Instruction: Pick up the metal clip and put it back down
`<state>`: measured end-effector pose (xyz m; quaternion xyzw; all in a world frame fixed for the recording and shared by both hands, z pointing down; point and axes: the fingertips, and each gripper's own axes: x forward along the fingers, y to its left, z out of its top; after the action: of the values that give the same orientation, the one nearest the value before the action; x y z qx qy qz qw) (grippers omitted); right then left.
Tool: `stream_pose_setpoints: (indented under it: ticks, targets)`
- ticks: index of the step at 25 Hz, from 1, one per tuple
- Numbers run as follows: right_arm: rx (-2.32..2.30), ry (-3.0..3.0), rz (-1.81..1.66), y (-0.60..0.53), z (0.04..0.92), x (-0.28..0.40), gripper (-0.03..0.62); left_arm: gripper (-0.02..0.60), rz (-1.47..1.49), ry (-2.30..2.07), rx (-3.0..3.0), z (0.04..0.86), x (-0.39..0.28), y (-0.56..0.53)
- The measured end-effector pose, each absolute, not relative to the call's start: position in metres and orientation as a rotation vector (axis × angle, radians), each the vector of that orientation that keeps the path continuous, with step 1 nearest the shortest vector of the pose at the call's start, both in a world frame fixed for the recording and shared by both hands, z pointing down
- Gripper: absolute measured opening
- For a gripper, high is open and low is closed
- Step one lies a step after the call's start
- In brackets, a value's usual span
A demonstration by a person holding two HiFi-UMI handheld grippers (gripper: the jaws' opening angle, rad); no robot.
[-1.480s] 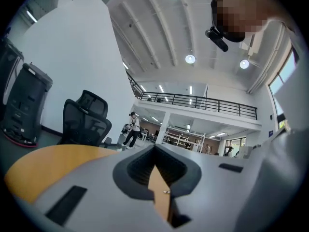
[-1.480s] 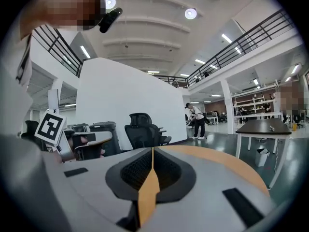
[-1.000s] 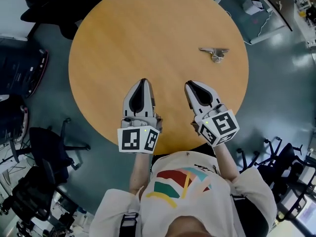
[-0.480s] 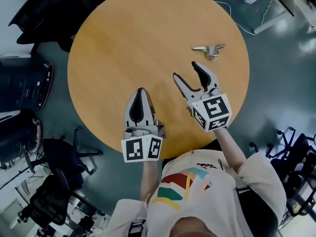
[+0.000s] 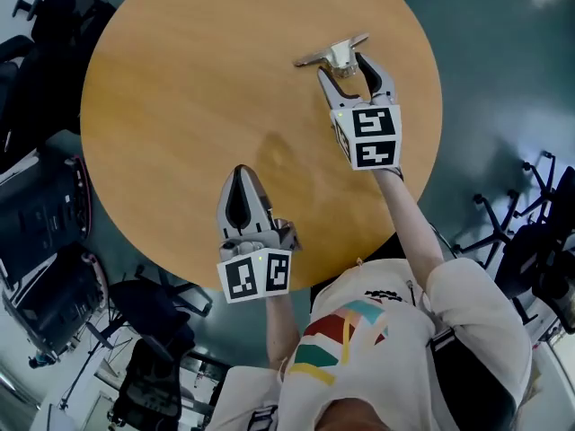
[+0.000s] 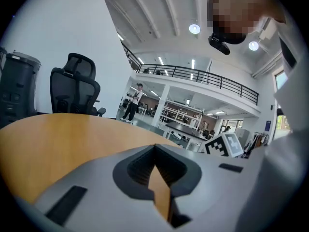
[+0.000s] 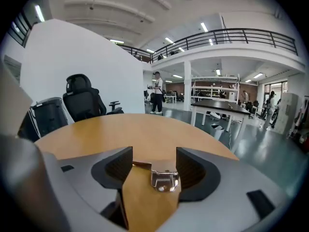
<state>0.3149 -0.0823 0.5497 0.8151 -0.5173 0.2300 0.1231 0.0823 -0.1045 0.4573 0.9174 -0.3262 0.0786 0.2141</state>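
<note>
Metal clip [image 5: 336,55] lies (on table [image 5: 198,79]) between right gripper's [image 5: 343,66] opening fingers [image 7: 112,167].

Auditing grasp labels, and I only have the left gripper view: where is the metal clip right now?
Observer: The metal clip lies on the round table, in its far right part.
Operator: Is the right gripper gripping it?
Observer: No. The right gripper has its jaws opening, with the clip between them and the pads not pressing.
Operator: And the left gripper's position?
Observer: The left gripper is at the table's near edge, well apart from the clip.
</note>
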Motion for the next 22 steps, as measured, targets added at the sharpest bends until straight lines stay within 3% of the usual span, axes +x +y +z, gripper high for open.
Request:
stream_pose_setpoints:
  ticks: [8, 22]
  targets:
    - [2.403, -1.360, 0.695, -0.072, 0.605, 0.368, 0.261, 0.044, 0.283, -0.830, 2.546, 0.508, 0.144, -0.092]
    - [2.183, -1.442, 0.711, -0.076, 0.638, 0.370, 0.272, 0.044, 0.352, -0.815, 2.502, 0.541, 0.145, -0.104]
